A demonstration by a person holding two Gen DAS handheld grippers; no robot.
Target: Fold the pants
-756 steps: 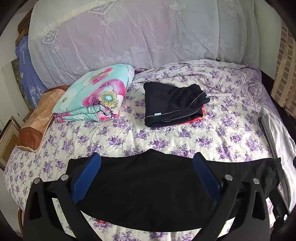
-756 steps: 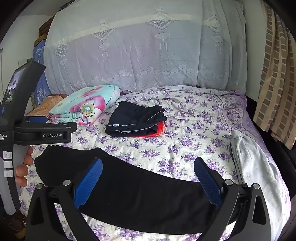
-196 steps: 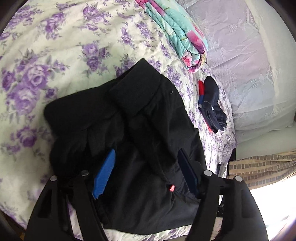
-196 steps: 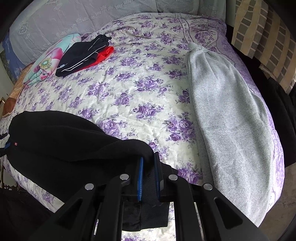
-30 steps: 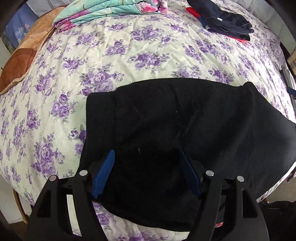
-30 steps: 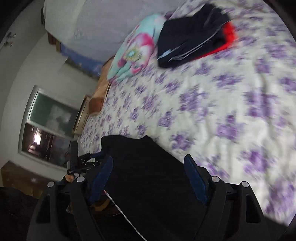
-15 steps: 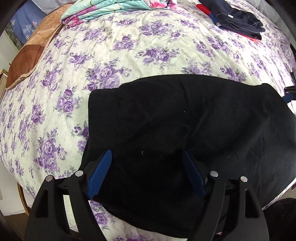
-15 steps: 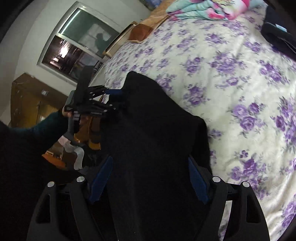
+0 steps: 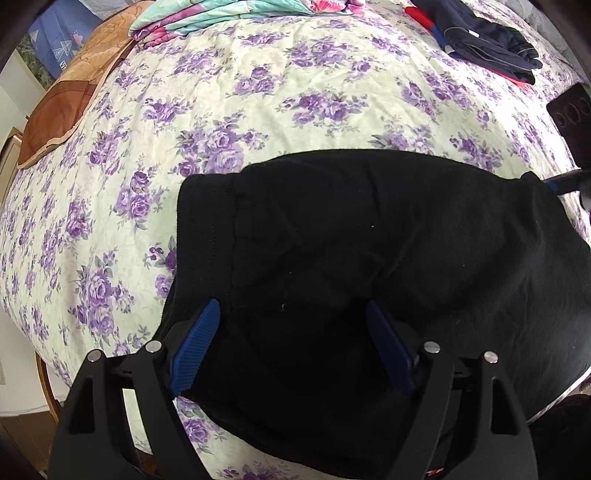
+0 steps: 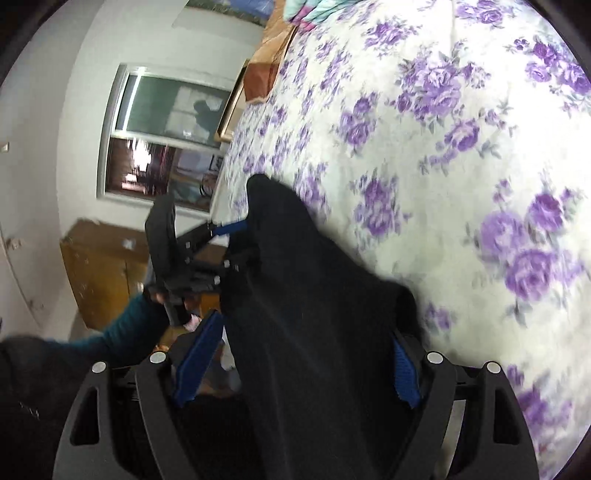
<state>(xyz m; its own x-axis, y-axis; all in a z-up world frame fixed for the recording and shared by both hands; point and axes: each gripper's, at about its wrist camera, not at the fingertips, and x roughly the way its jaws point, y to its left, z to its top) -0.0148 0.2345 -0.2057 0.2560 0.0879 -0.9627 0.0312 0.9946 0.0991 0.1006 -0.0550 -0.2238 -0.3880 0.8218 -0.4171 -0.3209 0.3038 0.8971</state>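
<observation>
Both tools' jaws have just been opening, released over the folded pants (image 9: 369,258), whose long axis I see running left-right between left tool (image 9: 291,343) and right tool (image 10: 295,362).

One black pants (image 9: 369,258), one folded quilt (image 9: 236,14), two grippers (image 9: 295,347) (image 10: 295,354)

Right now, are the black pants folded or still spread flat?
Folded. The black pants lie as a compact doubled block on the floral bedspread, waistband at one end, no legs trailing out.
</observation>
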